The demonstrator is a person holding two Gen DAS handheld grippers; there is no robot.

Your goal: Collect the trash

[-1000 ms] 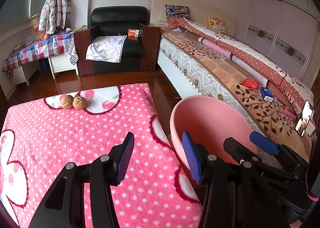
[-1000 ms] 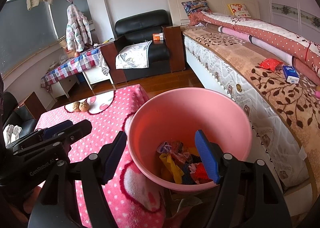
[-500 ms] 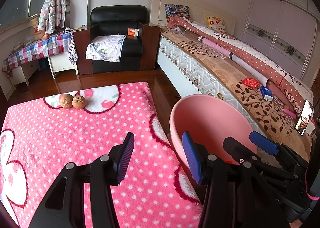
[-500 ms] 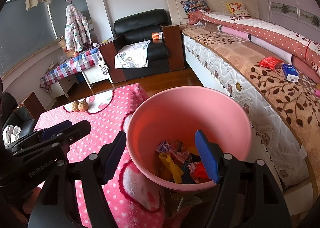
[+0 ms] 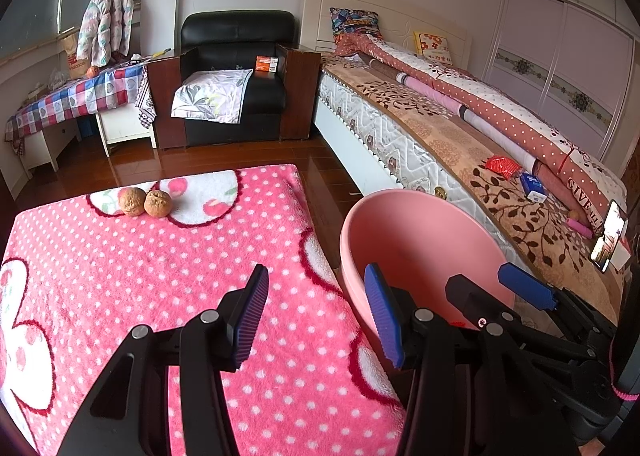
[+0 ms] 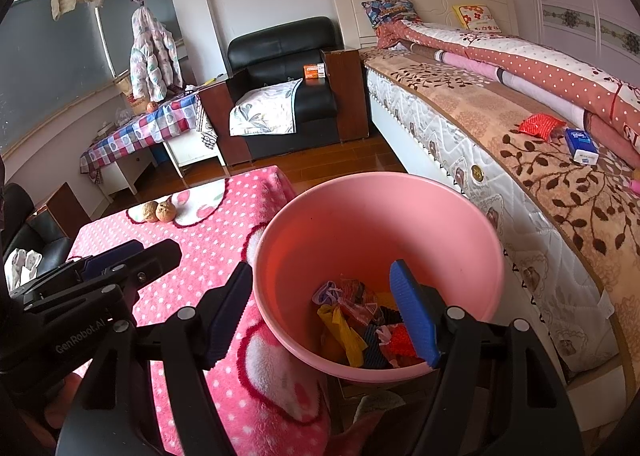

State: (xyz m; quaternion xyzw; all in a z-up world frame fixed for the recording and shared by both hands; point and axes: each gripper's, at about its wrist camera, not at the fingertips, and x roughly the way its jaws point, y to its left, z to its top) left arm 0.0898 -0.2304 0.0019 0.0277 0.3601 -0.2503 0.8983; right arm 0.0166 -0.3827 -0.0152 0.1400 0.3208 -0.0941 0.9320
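Stretching along the right wall, the bed (image 6: 520, 128) flanks the pink-blanketed surface (image 5: 140, 276), with a pink basin (image 6: 380, 216) between them holding crumpled wrappers (image 6: 352, 320). Both the left gripper (image 5: 316, 312) and right gripper (image 6: 320, 316) hover with jaws apart, empty. Two walnuts (image 5: 146, 202) sit touching at the surface's far end.

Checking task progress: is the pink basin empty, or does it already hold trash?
It holds trash. In the right wrist view, the pink basin has crumpled colourful wrappers at its bottom, well below the rim.
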